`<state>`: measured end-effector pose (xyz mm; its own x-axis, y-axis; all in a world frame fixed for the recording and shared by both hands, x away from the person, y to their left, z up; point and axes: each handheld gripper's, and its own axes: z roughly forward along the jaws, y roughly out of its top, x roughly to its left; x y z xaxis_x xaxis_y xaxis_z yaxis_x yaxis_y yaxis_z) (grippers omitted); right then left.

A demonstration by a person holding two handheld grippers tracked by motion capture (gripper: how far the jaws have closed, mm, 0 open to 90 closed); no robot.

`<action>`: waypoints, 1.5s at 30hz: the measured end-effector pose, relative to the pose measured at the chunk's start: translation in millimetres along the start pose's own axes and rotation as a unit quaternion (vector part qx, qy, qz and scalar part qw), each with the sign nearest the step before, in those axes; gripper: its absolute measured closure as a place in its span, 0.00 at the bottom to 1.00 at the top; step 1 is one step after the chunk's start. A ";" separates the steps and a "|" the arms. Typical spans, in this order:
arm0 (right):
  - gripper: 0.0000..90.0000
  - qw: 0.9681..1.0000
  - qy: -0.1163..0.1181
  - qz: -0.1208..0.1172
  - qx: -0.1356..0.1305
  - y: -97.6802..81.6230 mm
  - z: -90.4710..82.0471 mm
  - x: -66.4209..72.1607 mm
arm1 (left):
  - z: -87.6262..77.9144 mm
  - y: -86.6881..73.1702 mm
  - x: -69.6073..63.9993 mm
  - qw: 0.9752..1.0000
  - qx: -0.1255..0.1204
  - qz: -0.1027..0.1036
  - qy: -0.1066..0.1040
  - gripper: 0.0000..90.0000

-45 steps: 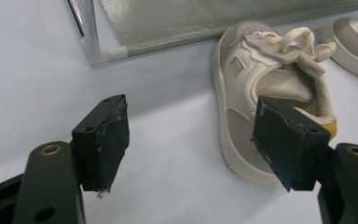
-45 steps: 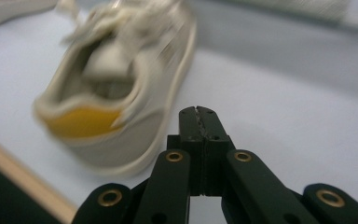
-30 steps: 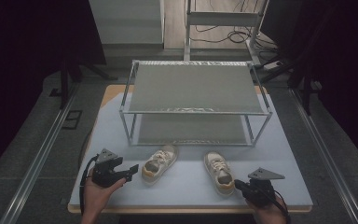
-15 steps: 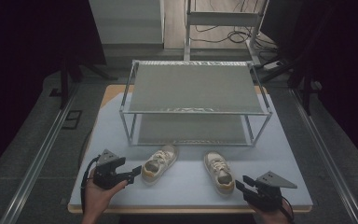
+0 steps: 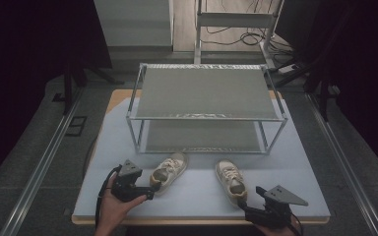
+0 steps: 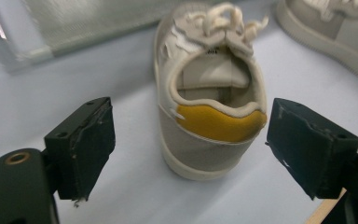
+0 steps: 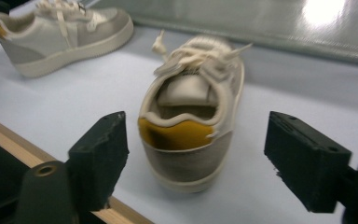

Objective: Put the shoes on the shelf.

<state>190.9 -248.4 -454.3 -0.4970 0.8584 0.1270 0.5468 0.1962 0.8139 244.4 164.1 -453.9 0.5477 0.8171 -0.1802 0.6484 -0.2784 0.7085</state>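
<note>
Two beige sneakers with yellow heel tabs stand on the pale blue mat, toes toward the rack. My left gripper (image 5: 147,189) is open just behind the heel of the left sneaker (image 5: 169,169). In the left gripper view the sneaker's heel (image 6: 214,121) lies ahead of the left gripper (image 6: 196,149), between the lines of its two jaws, touching neither. My right gripper (image 5: 248,206) is open behind the right sneaker (image 5: 230,178). In the right gripper view that heel (image 7: 186,135) sits centred ahead of the right gripper (image 7: 204,156), clear of both jaws.
A two-tier metal shoe rack (image 5: 206,93) with grey mesh shelves stands at the back of the mat, both shelves bare. The table's wooden front edge (image 7: 9,135) runs close under the grippers. The other sneaker (image 6: 335,28) lies to the side.
My right gripper has drawn back a little toward the table's near edge, behind the right sneaker. The left gripper and both sneakers have stayed put.
</note>
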 end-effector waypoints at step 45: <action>0.23 0.993 -0.054 -0.032 0.105 9.9 67.3 8.7 | 60.0 20.4 -20.2 0.993 0.099 0.034 0.046 0.31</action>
<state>237.4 -207.1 -483.3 -0.4672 0.8841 0.0080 0.6495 0.3371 0.6816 278.3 111.6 -476.7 0.5491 0.8331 -0.0669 0.7078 -0.4209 0.5673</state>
